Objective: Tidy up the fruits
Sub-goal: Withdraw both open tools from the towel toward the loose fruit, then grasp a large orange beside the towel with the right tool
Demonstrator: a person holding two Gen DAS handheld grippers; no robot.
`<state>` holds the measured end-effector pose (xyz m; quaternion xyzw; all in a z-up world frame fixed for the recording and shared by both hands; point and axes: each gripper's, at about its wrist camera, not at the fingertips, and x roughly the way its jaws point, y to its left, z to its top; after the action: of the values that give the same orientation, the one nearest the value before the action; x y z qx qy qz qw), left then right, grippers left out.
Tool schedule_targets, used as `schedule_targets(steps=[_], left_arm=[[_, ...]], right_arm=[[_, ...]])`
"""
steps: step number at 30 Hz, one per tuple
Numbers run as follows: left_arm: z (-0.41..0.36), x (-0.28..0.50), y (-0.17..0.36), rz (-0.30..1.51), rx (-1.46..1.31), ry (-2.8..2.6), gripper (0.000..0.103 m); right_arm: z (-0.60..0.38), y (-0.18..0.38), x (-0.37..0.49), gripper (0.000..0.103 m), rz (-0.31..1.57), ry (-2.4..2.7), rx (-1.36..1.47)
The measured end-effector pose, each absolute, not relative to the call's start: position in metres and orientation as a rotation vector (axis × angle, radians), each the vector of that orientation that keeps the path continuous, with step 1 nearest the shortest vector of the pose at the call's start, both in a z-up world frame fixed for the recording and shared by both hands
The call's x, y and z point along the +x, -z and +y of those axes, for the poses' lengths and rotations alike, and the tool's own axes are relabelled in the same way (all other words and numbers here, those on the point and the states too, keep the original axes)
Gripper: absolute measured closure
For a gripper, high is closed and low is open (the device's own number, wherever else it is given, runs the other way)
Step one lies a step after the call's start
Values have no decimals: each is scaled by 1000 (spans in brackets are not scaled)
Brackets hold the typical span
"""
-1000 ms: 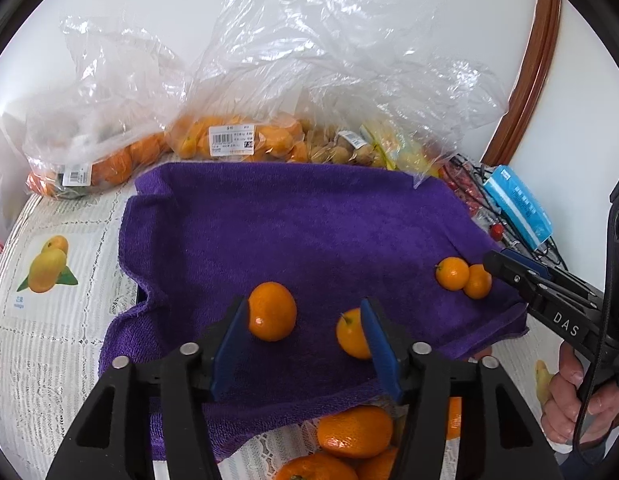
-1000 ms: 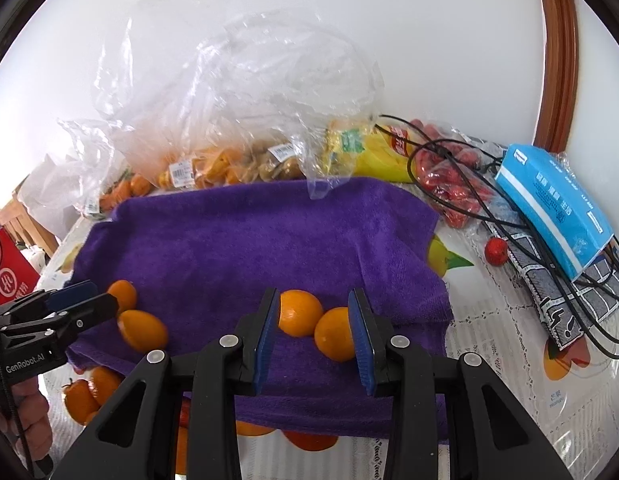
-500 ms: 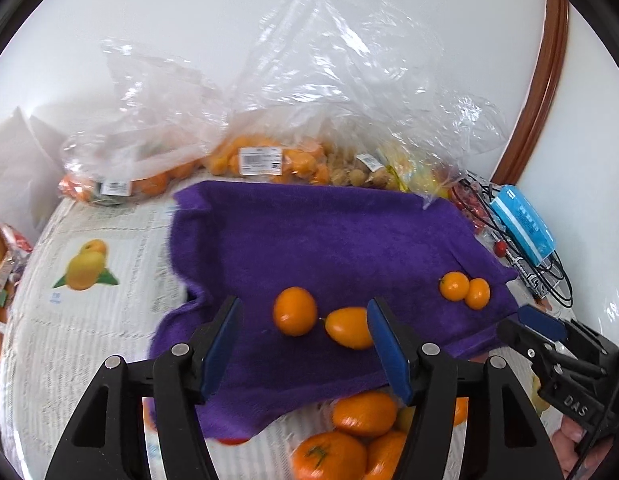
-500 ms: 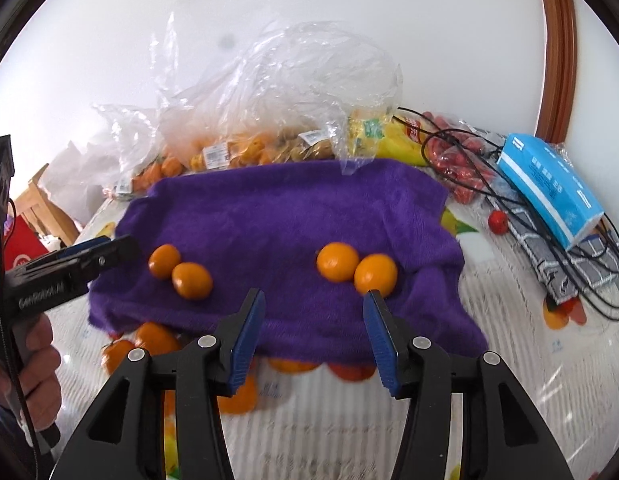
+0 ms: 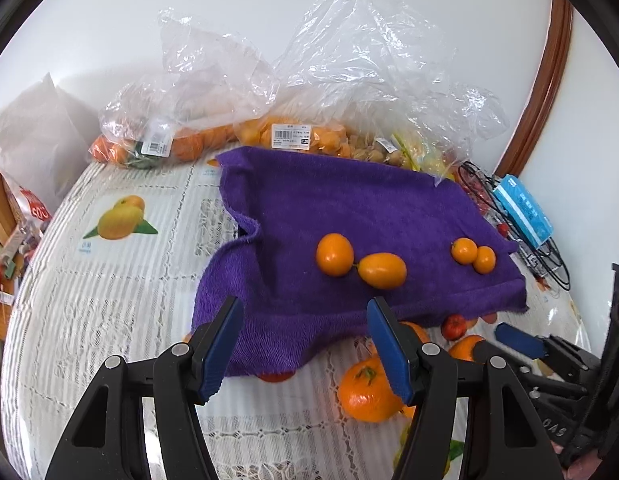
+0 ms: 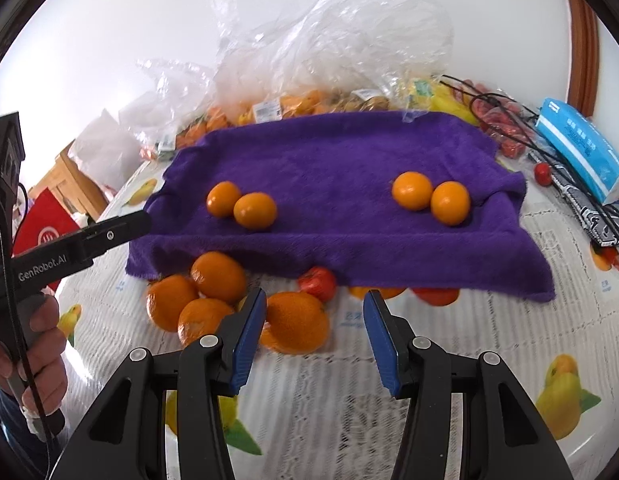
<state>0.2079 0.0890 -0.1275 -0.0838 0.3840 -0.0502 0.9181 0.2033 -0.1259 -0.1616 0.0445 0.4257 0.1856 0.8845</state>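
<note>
A purple towel (image 5: 349,200) lies on the table with two pairs of small oranges on it: one pair (image 5: 335,254) near its middle, the other (image 5: 464,250) toward its right edge. The right wrist view shows the same pairs, left (image 6: 254,210) and right (image 6: 412,191). My left gripper (image 5: 304,308) hangs open over the towel's front hem, holding nothing. Over the tablecloth in front of the towel my right gripper (image 6: 314,300) is open, and a larger mandarin (image 6: 295,322) lies just beyond its left finger. More mandarins (image 6: 217,276) and a small tomato (image 6: 317,282) sit at the towel's front edge.
Clear plastic bags of fruit (image 5: 293,136) line the wall behind the towel. A blue tissue pack (image 6: 581,152) and black cables (image 6: 509,120) lie at the right. A red box (image 6: 45,228) stands off the table's left side. A person's hand (image 6: 37,344) holds the left gripper's handle.
Both grippers have drawn back from the towel and their jaws stand wider. The small oranges that were between the fingers now lie on the towel, clear of both grippers.
</note>
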Motion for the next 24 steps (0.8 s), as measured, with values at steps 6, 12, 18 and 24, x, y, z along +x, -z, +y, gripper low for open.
schedule_targets(steps=[6, 12, 18, 24], left_arm=[[94, 203, 131, 786, -210, 136, 41], [92, 202, 133, 800, -209, 139, 41], [87, 198, 129, 781, -180, 145, 41], [85, 198, 130, 787, -169, 157, 41]], right_arm=[[-116, 167, 203, 52, 907, -390, 80], [-105, 175, 203, 52, 941, -360, 13], [-110, 183, 199, 60, 924, -341, 24], [-114, 176, 192, 60, 895, -329, 7]])
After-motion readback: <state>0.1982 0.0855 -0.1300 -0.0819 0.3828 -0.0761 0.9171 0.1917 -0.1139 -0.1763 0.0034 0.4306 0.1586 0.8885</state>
